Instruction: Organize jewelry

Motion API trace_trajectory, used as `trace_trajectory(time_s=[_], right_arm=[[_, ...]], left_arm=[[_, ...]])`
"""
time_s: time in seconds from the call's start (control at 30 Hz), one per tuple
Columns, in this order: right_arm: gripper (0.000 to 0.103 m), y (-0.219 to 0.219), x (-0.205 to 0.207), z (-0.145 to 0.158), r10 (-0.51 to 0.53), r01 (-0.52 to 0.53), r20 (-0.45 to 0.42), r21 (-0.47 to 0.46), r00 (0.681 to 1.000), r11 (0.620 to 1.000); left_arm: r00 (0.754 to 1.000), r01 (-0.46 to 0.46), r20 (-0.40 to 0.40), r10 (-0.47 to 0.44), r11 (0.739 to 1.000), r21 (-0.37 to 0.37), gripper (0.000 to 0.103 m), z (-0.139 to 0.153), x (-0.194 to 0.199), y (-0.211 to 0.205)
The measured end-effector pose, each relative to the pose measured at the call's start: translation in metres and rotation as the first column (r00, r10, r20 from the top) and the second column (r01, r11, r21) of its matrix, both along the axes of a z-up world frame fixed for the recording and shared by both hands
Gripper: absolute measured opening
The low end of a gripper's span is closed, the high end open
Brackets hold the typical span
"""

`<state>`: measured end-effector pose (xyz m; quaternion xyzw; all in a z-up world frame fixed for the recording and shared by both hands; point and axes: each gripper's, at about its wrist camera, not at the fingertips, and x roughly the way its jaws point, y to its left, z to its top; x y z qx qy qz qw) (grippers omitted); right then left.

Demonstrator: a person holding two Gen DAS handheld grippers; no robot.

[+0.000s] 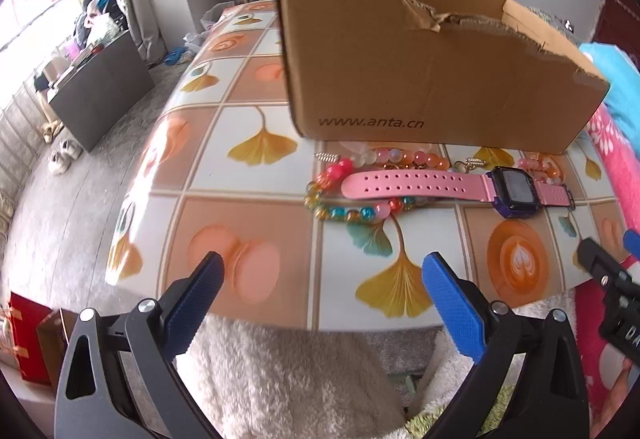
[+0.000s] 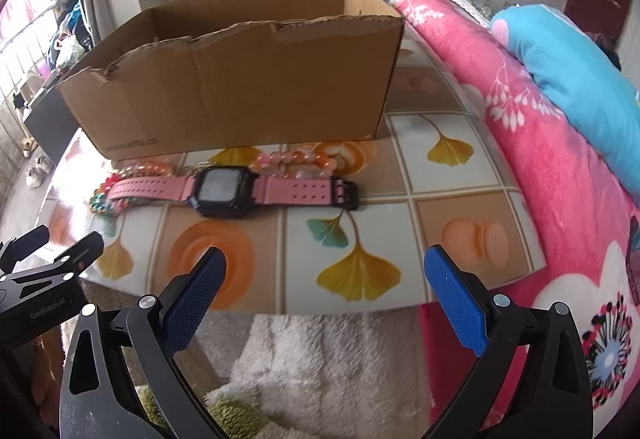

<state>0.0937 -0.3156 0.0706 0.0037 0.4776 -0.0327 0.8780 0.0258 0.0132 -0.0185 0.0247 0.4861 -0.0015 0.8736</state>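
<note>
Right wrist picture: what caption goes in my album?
Open right gripper faces a pink watch before a cardboard box.

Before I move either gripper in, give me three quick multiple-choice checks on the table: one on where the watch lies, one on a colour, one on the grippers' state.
1. Where does the watch lie?
A. inside the cardboard box
B. on the table in front of the cardboard box
C. on the pink blanket

2. What colour is the watch strap?
A. pink
B. green
C. white

3. How do the left gripper and right gripper stand?
A. both open, holding nothing
B. left shut on a bracelet
C. right shut on the watch

Answers: 1 B, it lies flat on the table before the box; 2 A, the strap is pink; 3 A, both pairs of fingers are spread apart.
</note>
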Motion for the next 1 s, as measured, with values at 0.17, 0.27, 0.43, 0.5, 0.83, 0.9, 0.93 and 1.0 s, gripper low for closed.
trace_trajectory(time_s=[0.17,0.27,0.43,0.5,0.83,0.9,0.93,1.0], right_arm=[[0.095,-0.013,0.011,-0.007,-0.004,0.004,0.004,0.025,1.0,1.0],[0.095,-0.018,0.015,-0.015,0.002,-0.002,-0.006,0.03,1.0,1.0],[0.095,-0.023,0.017,-0.029,0.008,-0.008,-0.015,0.023,1.0,1.0],[0.095,-0.023,0.016,-0.033,0.02,-0.02,-0.014,0.018,1.0,1.0],[0.095,-0.024,0.012,-0.035,0.062,-0.063,0.049,0.021,0.997,0.998],[0.095,-0.021,0.01,-0.035,0.062,-0.063,0.057,0.02,0.996,0.998],[0.095,-0.021,0.01,-0.035,0.066,-0.067,0.063,0.023,0.996,0.997],[0.095,-0.021,0.007,-0.035,0.066,-0.068,0.07,0.03,0.995,0.997]], left_arm=[[0.999,0.035,0.006,-0.035,0.999,0.032,0.097,-0.006,0.01,-0.007],[0.998,0.06,-0.003,-0.06,0.997,0.049,0.097,-0.011,0.014,-0.012],[0.995,0.101,0.002,-0.101,0.995,0.027,0.097,-0.016,0.015,-0.013],[0.994,0.112,-0.002,-0.112,0.994,-0.007,0.097,-0.017,0.016,-0.01],[0.993,0.12,0.021,-0.12,0.992,-0.023,0.098,-0.021,0.025,-0.013],[0.993,0.113,0.021,-0.113,0.993,-0.02,0.098,-0.021,0.027,-0.015],[0.993,0.115,0.024,-0.115,0.993,-0.018,0.098,-0.02,0.026,-0.017],[0.993,0.114,0.023,-0.113,0.993,-0.02,0.099,-0.021,0.026,-0.016]])
